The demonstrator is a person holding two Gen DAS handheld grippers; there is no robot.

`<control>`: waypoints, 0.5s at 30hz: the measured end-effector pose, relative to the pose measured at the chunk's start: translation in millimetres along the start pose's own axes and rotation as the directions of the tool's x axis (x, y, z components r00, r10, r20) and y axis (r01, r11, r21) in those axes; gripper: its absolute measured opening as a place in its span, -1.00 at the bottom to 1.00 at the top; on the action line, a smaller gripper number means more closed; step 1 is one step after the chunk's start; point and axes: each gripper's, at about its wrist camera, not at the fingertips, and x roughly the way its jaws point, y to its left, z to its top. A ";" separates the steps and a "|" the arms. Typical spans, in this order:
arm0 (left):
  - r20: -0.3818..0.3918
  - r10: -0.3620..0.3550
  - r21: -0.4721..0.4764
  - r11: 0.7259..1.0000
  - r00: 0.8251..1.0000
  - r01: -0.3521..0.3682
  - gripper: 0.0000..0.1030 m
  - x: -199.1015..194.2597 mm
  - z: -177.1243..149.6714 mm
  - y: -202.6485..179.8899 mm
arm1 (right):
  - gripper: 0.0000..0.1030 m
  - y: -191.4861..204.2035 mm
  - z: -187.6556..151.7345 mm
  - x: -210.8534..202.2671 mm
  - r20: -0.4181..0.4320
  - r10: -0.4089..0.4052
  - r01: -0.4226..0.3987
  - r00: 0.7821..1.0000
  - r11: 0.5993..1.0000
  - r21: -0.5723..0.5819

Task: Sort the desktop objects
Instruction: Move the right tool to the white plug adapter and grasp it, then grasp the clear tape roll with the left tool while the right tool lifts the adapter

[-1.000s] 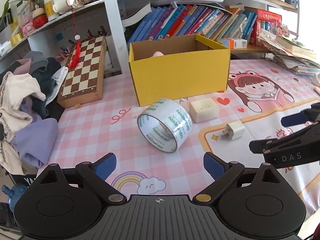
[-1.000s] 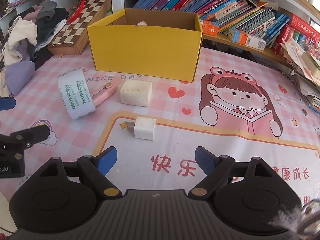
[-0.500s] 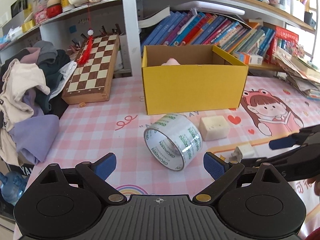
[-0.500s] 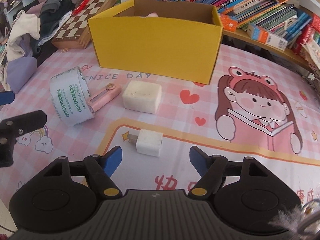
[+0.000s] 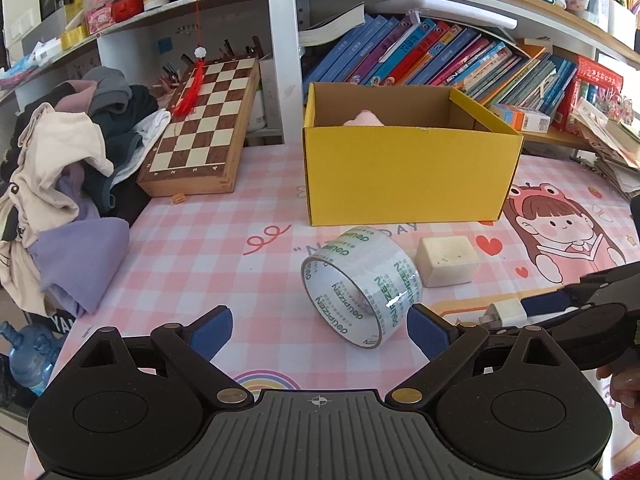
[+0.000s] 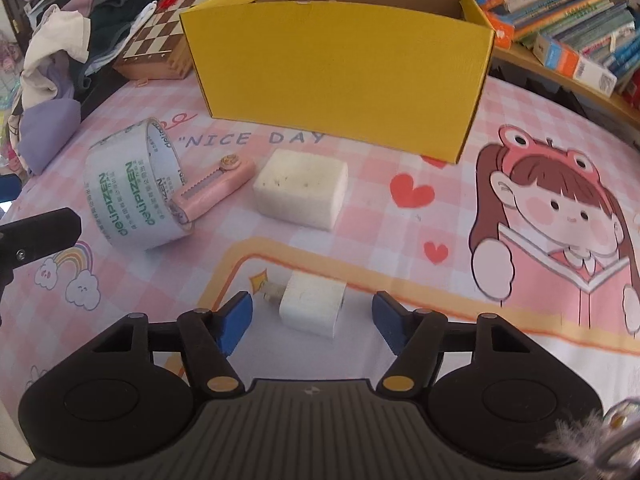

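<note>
Pink checked mat (image 6: 360, 216) is stretching under me; my right gripper (image 6: 312, 318) is closing around the white charger (image 6: 312, 308), pads not yet touching. My left gripper (image 5: 320, 330) is hovering wide apart near the tape roll (image 5: 360, 284).

sunlit bookshelves (image 5: 460, 56) behind a pink-checked table (image 5: 208, 248).

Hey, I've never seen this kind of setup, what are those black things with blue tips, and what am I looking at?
They are hand-held tongs, one per hand, each carrying a camera that looks along its fingers. The left tongs stand open before a tape roll. The right tongs are closing around a white charger plug, not yet pressing it. On the pink mat also lie a white block, a pink cutter and a yellow box. Nothing is held.
</note>
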 end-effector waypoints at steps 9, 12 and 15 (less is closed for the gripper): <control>-0.002 0.015 0.002 1.000 1.000 -0.015 0.86 2.0 3.0 -5.7 | -0.17 -1.2 1.3 0.2 0.028 0.009 -0.007 1.000 0.998 -0.062; 0.000 0.008 0.001 1.000 1.000 -0.008 0.86 4.1 5.0 -9.1 | -0.17 -5.4 0.0 -3.2 0.027 0.009 -0.008 1.000 0.998 -0.055; 0.001 -0.005 -0.003 1.000 1.000 0.005 0.86 8.2 7.4 -13.4 | -0.17 -10.6 -2.9 -10.1 0.033 0.005 -0.003 0.999 0.999 -0.051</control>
